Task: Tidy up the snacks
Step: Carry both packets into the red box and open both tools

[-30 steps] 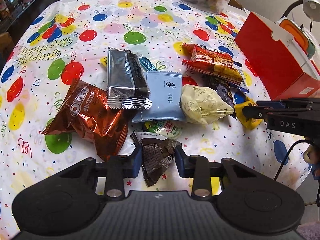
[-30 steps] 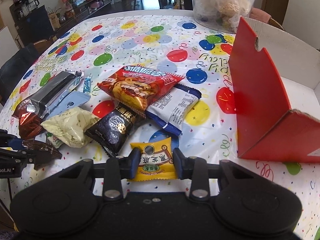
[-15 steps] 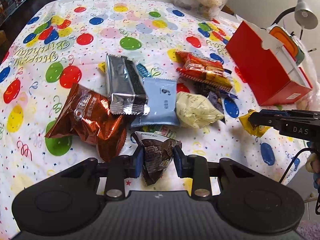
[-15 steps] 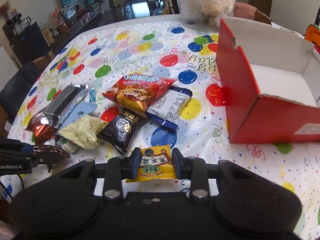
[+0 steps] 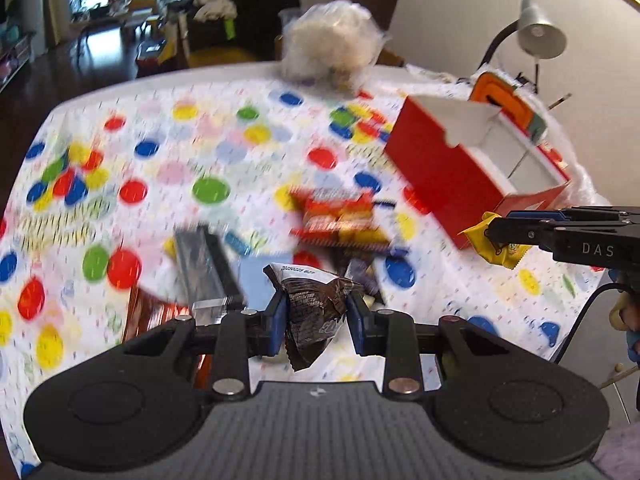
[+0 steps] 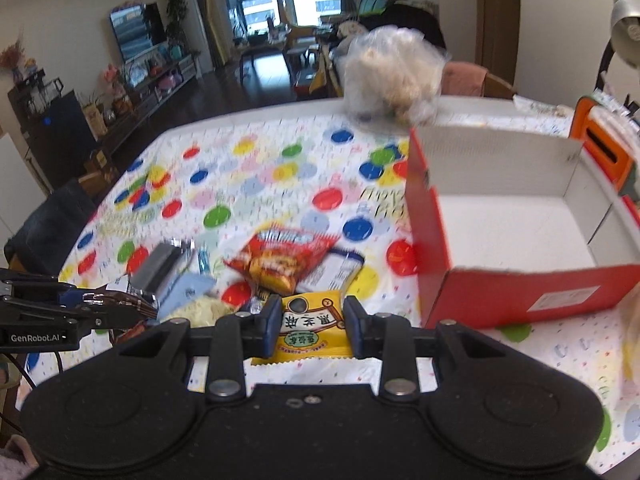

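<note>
Balloon-print tablecloth (image 5: pixel 208 148) below: left gripper (image 5: pixel 316 312) clamps a brown wrapper (image 5: pixel 316 316), right gripper (image 6: pixel 309 322) a yellow packet (image 6: pixel 310 326); next, judged, carry both over the red box (image 6: pixel 500 292) and release.

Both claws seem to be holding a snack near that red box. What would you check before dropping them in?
1. Left gripper clamped on the dark brown snack packet: ok.
2. Right gripper clamped on the yellow snack packet: ok.
3. Red box open on top: ok.
4. Box floor bare where visible: ok.
5. Either packet above the box opening: not ok, both short of it.
6. Grips firm enough for the carry: cannot tell.
</note>
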A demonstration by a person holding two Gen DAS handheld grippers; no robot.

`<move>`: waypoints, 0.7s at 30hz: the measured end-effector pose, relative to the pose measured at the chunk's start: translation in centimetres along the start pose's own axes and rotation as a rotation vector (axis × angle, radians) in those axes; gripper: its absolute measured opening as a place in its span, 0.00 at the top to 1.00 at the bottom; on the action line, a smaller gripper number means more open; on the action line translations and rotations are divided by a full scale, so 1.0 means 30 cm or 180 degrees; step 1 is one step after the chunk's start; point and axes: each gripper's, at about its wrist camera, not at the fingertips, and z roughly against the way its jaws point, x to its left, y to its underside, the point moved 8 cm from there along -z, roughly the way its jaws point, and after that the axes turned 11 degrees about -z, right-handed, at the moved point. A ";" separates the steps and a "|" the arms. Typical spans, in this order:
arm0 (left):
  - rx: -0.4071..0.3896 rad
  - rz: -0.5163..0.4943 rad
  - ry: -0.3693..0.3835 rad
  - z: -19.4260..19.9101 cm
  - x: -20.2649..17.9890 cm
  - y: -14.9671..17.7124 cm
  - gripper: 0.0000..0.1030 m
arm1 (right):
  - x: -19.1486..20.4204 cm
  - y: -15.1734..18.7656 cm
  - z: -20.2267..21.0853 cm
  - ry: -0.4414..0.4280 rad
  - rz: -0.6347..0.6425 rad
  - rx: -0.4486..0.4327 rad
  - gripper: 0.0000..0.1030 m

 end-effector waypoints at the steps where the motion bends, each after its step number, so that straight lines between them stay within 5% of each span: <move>1: -0.0021 -0.0026 0.0012 0.007 -0.009 -0.020 0.70 | -0.003 -0.013 0.011 0.0008 -0.0006 -0.0026 0.69; 21: -0.0171 -0.0363 0.0129 -0.097 -0.331 -0.447 0.70 | -0.350 -0.319 0.109 0.0130 -0.0033 -0.0479 0.69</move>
